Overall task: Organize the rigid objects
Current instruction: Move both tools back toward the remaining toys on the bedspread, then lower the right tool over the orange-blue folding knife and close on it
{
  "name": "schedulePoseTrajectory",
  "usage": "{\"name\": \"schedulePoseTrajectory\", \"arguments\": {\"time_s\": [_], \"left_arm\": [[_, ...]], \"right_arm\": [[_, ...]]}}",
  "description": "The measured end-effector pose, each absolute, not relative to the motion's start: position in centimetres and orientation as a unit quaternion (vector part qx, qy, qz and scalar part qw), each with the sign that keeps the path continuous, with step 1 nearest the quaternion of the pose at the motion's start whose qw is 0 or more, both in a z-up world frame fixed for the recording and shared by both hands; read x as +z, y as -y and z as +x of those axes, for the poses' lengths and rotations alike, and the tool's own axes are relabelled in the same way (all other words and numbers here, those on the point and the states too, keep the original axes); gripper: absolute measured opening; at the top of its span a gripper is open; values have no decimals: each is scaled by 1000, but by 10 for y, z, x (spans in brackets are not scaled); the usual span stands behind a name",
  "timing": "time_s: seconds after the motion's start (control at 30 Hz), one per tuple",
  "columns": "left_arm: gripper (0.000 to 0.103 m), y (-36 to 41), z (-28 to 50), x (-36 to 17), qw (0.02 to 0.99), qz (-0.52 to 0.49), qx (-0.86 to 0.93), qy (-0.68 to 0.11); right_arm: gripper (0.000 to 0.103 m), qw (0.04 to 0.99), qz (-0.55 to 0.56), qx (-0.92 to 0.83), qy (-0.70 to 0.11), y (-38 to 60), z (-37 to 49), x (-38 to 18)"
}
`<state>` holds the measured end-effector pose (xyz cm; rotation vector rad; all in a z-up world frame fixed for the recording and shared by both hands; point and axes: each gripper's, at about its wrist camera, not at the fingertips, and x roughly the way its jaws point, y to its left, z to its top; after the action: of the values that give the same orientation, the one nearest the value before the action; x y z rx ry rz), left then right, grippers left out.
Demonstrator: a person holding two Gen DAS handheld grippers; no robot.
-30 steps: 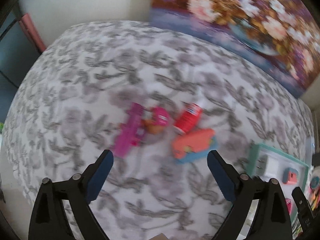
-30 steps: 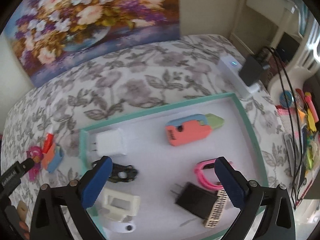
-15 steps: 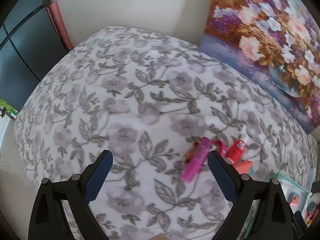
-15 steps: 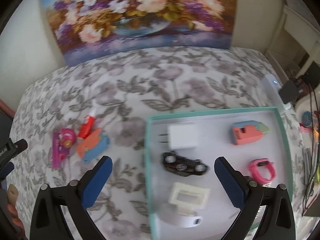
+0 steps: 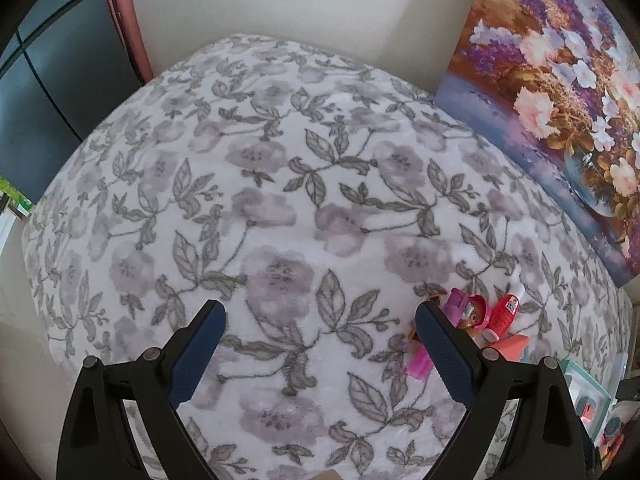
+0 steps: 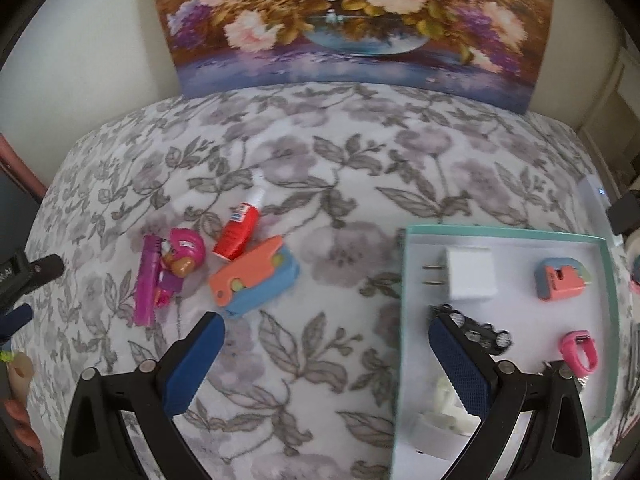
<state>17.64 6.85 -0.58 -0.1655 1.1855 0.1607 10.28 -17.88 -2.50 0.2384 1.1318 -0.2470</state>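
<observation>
On the flowered cloth lie a pink toy figure on a purple board, a red glue bottle and an orange-and-blue block. A teal-rimmed tray at the right holds a white charger, an orange block, a black piece, a pink ring and white parts. My right gripper is open and empty, between the loose toys and the tray. My left gripper is open and empty over bare cloth; the toys sit by its right finger.
A flower painting leans on the wall at the back. A white power strip and cables lie past the tray's far right corner. The table's left edge drops off near a dark window.
My right gripper has swung left from over the tray toward the loose toys. My left gripper has turned left, so the toys have slid from centre to its right finger.
</observation>
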Motion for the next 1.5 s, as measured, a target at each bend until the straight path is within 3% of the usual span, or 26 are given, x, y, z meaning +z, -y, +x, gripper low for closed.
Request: {"name": "schedulePoseTrajectory", "arguments": {"time_s": [0.6,1.5], "left_arm": [[96,-38,192,-52,799,-68,33,-597],[96,-25,192,-53,796,-51,25,-602]], "right_arm": [[103,826,104,-69,-550,166,144,-79],[103,842,29,-58,-536,146,163,-100]]}}
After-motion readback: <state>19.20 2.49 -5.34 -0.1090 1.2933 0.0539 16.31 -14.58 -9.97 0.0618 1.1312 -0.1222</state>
